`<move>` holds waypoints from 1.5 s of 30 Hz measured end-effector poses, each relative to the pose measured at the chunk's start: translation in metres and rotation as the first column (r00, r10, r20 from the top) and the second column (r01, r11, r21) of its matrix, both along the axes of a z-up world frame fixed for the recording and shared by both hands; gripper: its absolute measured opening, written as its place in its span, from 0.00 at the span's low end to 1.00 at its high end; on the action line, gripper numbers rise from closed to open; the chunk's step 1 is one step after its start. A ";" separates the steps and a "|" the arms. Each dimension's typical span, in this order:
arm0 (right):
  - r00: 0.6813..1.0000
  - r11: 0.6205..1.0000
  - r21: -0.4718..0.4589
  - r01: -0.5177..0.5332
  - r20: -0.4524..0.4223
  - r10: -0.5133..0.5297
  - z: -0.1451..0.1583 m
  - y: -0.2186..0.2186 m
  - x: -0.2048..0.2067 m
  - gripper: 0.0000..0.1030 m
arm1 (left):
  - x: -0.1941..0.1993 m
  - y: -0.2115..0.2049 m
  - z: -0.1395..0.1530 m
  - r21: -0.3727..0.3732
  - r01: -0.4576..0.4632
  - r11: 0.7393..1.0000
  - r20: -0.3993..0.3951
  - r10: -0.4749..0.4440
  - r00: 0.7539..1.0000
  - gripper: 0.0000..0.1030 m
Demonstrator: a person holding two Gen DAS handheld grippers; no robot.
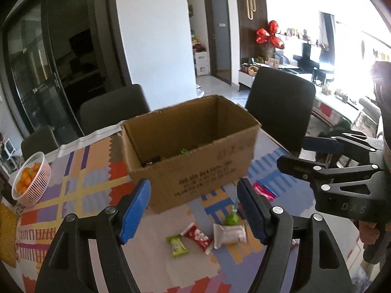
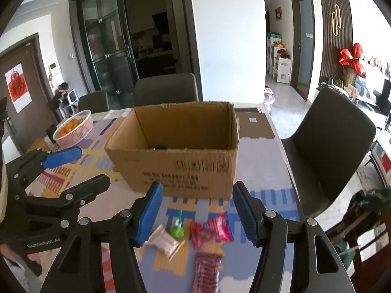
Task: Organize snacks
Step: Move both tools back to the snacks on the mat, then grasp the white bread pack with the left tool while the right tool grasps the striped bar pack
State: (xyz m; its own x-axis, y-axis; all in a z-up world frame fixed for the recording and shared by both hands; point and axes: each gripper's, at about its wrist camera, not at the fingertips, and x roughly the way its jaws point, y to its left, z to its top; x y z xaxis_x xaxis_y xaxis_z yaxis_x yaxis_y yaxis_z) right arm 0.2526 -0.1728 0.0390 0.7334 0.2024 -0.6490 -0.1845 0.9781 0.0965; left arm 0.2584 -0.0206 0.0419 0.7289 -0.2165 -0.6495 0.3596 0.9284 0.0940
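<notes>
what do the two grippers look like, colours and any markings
Both the left gripper and right gripper are matte black scissor-style frames with silver rivets and ribbed blue finger pads. One body reads "DAS", the other "GenRobot.AI". No cables show.

white basket of oranges (image 1: 31, 180) on table left | red balloons (image 1: 270, 35) | dark chairs (image 1: 281, 105)
</notes>
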 end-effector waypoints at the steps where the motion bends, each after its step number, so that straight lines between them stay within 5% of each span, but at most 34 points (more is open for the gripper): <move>1: 1.000 1.000 0.000 -0.003 -0.004 0.003 -0.001 0.000 -0.004 0.59 | -0.003 -0.001 -0.002 0.001 0.008 1.000 -0.003 -0.008 1.000 0.71; 13: 0.997 0.998 -0.058 0.020 -0.072 -0.024 -0.043 -0.003 -0.040 0.59 | -0.022 -0.018 -0.051 0.080 0.165 0.983 -0.092 -0.158 0.983 0.78; 22: 0.984 0.994 -0.099 0.050 -0.165 -0.067 -0.087 -0.001 -0.048 0.59 | -0.009 -0.022 -0.096 0.051 0.235 0.971 -0.192 -0.221 0.956 0.78; 33: 0.952 0.989 -0.123 0.076 -0.287 -0.109 -0.136 -0.003 -0.040 0.59 | 0.020 -0.025 -0.138 0.010 0.237 0.972 -0.276 -0.225 0.935 0.78; 45: 0.936 0.990 -0.114 0.085 -0.330 -0.118 -0.153 -0.005 -0.030 0.59 | 0.039 -0.030 -0.157 -0.038 0.205 0.978 -0.318 -0.206 0.925 0.78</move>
State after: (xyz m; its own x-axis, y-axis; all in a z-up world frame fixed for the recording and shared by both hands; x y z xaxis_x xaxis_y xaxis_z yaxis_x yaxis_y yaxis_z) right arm 0.2224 -0.1774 -0.1140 0.4830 0.0626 -0.8734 -0.0570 0.9976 0.0400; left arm 0.2974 -0.0507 -0.1151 0.4232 -0.3426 -0.8388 0.5531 0.8309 -0.0603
